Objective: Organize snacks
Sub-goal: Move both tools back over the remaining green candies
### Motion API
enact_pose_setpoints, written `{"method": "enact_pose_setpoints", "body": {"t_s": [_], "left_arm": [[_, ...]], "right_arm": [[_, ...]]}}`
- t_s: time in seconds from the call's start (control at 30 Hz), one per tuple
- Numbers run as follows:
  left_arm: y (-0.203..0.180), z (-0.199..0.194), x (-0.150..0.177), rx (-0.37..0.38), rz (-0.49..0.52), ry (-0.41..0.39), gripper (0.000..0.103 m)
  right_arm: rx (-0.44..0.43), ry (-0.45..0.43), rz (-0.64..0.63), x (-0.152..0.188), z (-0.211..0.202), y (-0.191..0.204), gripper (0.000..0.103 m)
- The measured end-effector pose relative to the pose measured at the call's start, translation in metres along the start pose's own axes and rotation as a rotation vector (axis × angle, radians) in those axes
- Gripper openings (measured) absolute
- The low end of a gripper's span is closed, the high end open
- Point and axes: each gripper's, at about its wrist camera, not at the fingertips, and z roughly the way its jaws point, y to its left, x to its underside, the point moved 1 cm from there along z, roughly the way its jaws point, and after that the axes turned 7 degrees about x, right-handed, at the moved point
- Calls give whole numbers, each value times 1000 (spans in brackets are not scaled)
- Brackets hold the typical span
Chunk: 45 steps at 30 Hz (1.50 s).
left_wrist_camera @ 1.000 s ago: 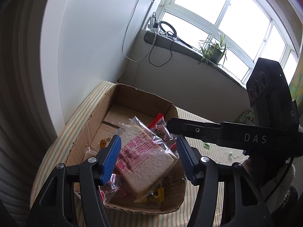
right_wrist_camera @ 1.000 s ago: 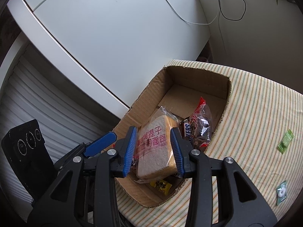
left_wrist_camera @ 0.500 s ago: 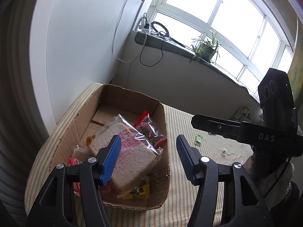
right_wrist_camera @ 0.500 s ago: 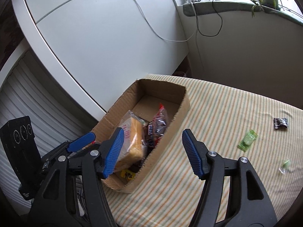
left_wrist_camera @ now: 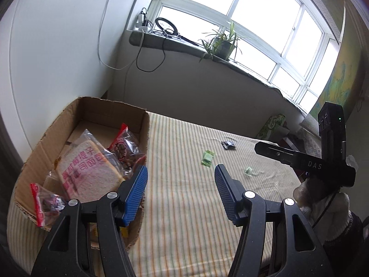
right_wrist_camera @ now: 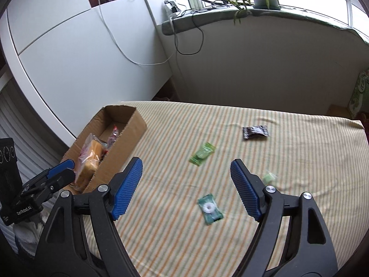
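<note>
Both tongs hold nothing. On my right gripper (right_wrist_camera: 184, 184) the jaws have just been opening and now stand wide over the striped cloth (right_wrist_camera: 288, 138), with nothing between the pads. My left gripper (left_wrist_camera: 180, 189) stands about half open and bare, just beside the box (left_wrist_camera: 110, 108).

From largest to smallest I see: the cloth-covered table; the cardboard box at its left end; in the box, the bagged bread (left_wrist_camera: 87, 168) lying flat, a red-topped bag (left_wrist_camera: 125, 147) leaning behind it, and a small red-edged packet (left_wrist_camera: 46, 203) near the front wall. Loose on the cloth lie a dark packet (right_wrist_camera: 255, 132), a light green packet (right_wrist_camera: 202, 153), a dark green candy (right_wrist_camera: 209, 208) below my right pads, and a pale green wrapper (right_wrist_camera: 269, 177) by the right pad.
</note>
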Motion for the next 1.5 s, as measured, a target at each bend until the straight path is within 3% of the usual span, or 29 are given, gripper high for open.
{"method": "enact_pose_setpoints", "body": {"t_s": [0.2,0.37,0.73,0.8,1.0,1.1,1.27,1.5], "left_arm": [[-23,24,7,24,24,49,59],[-38,46,8,33,46,81,59],[-55,106,7,21,91,177,59],[-54,118,6,17,93,197,53],[-52,146,4,3,115,247,44],[-51,158,1,-1,116,268,43],[-50,177,-3,-22,133,292,42],[-48,200,-3,-61,192,332,42]], "right_arm": [[108,18,23,19,-3,-53,81],[170,42,-17,30,4,-70,81],[152,114,-26,40,42,-81,81],[148,123,-25,42,49,-81,81],[132,166,-18,43,70,-85,71],[135,186,-6,42,81,-86,64],[143,182,-13,36,88,-83,63],[170,179,-44,32,95,-78,50]]}}
